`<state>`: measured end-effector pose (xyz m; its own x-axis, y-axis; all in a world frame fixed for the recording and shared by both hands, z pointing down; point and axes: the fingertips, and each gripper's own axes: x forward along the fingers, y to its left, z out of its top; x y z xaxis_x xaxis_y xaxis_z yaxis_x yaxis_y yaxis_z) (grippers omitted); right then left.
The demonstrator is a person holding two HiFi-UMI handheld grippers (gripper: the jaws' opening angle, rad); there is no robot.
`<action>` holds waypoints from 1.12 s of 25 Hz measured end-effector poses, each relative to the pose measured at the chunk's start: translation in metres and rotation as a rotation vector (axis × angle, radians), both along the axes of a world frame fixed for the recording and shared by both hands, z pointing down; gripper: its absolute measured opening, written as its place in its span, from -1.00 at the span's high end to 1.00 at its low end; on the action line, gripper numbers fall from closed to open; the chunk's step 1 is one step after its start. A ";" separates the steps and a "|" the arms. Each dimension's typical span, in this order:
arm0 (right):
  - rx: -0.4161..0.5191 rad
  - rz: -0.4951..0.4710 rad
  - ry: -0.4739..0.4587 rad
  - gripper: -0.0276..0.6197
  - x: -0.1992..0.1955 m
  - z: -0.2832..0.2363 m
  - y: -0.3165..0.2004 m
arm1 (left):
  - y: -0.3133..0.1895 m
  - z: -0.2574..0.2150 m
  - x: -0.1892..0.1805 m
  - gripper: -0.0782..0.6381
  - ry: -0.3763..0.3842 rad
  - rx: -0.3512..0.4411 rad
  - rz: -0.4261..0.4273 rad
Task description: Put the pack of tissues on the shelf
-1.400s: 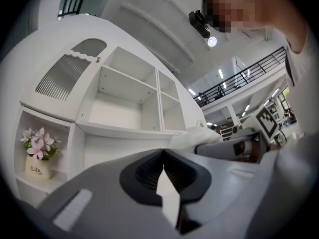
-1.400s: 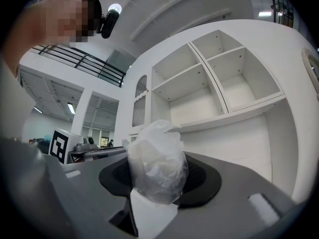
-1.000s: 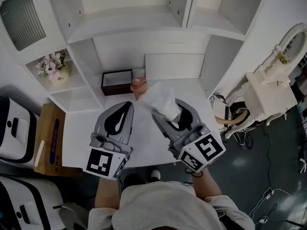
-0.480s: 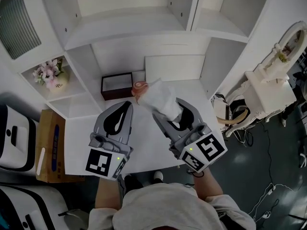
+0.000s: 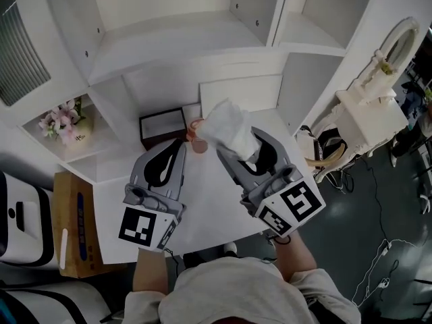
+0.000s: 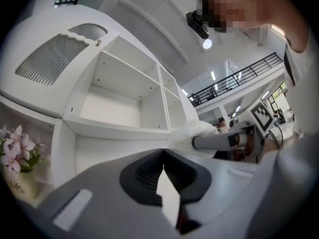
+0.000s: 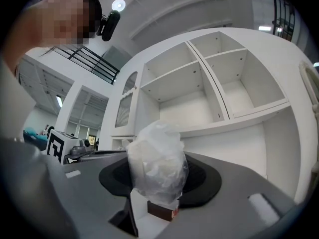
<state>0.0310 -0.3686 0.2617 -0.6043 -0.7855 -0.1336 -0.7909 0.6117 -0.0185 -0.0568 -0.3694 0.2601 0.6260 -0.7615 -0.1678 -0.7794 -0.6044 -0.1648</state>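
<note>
Between right claw (image 7: 157, 185) jaws: pack of tissues (image 7: 157, 161), gripped; left claw (image 6: 163, 169) clenched, empty.

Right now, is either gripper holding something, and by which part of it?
The right gripper holds the pack of tissues by one end; the rest sticks out past the jaws. The left gripper is shut on nothing.

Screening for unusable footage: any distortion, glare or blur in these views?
Head view: sharp, rather dim, edges bowed. Left gripper view: heavy fisheye, black corners, ceiling light flaring, foreground soft. Right gripper view: same fisheye; pack of tissues in focus.
</note>
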 end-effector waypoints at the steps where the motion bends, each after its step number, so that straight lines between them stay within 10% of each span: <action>1: 0.006 0.010 0.003 0.24 -0.003 -0.004 -0.003 | -0.002 -0.001 -0.003 0.78 0.000 0.000 0.009; 28: 0.143 0.199 0.083 0.23 -0.039 -0.123 -0.106 | -0.050 -0.004 -0.073 0.78 0.045 -0.011 0.087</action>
<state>-0.0079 -0.4747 0.1389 -0.4535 -0.8666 -0.2082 -0.8911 0.4357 0.1270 -0.1303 -0.4190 0.2562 0.6822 -0.7063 -0.1891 -0.7301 -0.6720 -0.1238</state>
